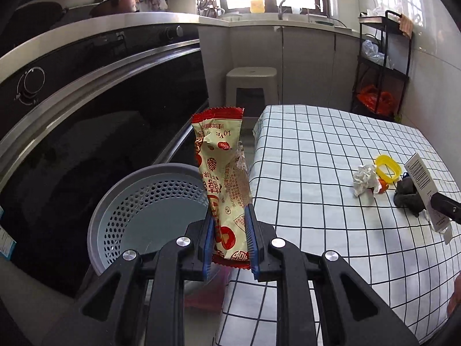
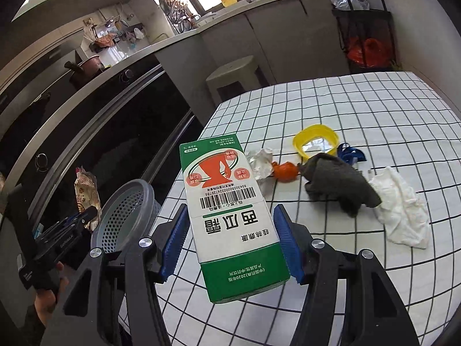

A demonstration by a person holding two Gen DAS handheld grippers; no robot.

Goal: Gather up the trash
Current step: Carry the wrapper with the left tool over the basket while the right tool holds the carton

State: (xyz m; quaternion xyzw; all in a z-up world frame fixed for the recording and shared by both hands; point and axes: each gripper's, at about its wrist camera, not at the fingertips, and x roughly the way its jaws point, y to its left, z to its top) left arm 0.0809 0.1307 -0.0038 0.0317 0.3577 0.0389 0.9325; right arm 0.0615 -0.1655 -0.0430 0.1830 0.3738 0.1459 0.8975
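Currently, from the left wrist, the left gripper (image 1: 230, 240) is pinching a cream-and-red snack wrapper (image 1: 223, 178), its long axis standing upright just beside the grey perforated plastic bin (image 1: 144, 210), nothing blocking.

From the right wrist, the right gripper (image 2: 230, 242) is clamping a green-and-white cardboard box (image 2: 230, 210) lengthwise over the checked tablecloth (image 2: 374, 109), farther from that bin; a dark grey rag (image 2: 340, 181) and white tissue (image 2: 403, 210) are lying beyond.

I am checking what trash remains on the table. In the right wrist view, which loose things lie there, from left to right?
Crumpled foil → orange scrap → dark grey cloth → white tissue.
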